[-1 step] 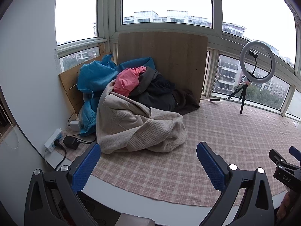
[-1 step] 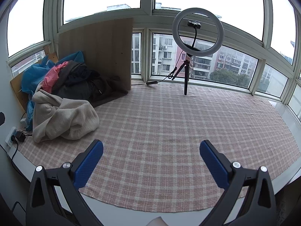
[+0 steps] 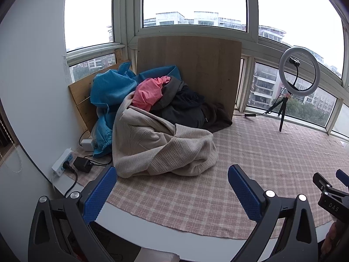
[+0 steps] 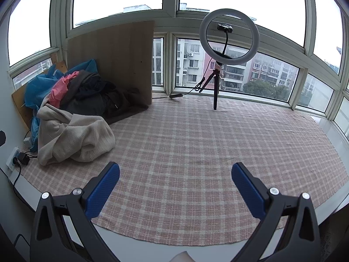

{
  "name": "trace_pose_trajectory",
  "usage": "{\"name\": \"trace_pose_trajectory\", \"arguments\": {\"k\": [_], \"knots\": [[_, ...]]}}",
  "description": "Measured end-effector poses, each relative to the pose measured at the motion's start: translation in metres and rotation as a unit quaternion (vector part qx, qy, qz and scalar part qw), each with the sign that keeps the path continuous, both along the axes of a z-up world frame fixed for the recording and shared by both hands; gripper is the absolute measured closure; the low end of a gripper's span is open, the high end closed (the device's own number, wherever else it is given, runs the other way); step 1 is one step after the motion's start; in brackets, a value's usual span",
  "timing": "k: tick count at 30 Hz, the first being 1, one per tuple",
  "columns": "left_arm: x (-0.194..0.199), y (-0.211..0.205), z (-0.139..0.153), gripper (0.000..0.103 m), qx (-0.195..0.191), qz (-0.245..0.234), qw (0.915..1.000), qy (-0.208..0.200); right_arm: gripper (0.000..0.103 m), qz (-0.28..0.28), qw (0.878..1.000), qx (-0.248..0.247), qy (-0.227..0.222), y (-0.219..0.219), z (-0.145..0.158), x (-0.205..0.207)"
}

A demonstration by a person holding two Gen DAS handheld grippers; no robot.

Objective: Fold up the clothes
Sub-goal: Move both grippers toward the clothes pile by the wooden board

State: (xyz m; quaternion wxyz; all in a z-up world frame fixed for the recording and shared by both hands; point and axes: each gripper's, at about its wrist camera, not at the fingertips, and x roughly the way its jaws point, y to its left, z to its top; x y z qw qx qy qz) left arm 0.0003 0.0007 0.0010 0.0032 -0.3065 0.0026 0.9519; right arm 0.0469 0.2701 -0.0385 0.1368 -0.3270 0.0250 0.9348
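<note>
- Beige knit on top: the sweater [image 3: 161,144] lies crumpled at the front of your clothes pile [image 3: 152,109], which sits at the left end of the checked cloth [image 3: 250,163].
- Behind it lie a pink top [image 3: 147,91], a blue garment [image 3: 109,91] and dark clothes [image 3: 185,109], all heaped against the wooden board [image 3: 192,65].
- Your left gripper [image 3: 171,187] hangs over the near edge of the cloth, just short of the sweater, jaws spread wide, nothing between its blue pads [image 3: 99,194].
- Your right gripper [image 4: 175,187] hangs over the bare middle of the cloth, well apart from the pile, jaws spread wide too and holding nothing.
- A ring light [image 4: 229,37] on a small tripod stands at the far side by the windows [image 4: 272,74].
- A power strip [image 3: 62,161] with a black adapter [image 3: 81,164] lies beside the pile, by the wall.
</note>
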Motion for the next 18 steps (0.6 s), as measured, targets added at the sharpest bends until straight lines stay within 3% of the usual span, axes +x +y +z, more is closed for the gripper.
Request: {"name": "trace_pose_trajectory", "arguments": {"k": [6,12,18], "knots": [[-0.005,-0.007,-0.009,0.001,-0.021,0.0,0.9998,-0.005,0.0,0.002,1.0,-0.004,-0.001,-0.008,0.006,-0.007],[-0.014,-0.021,-0.014,0.001,-0.019,-0.015,0.9995,-0.02,0.0,0.007,1.0,-0.018,0.0,-0.018,0.004,-0.014],[-0.012,-0.042,-0.017,0.001,-0.019,-0.007,0.9998,-0.008,0.0,0.019,0.999,-0.029,-0.004,-0.034,0.001,-0.021]]}}
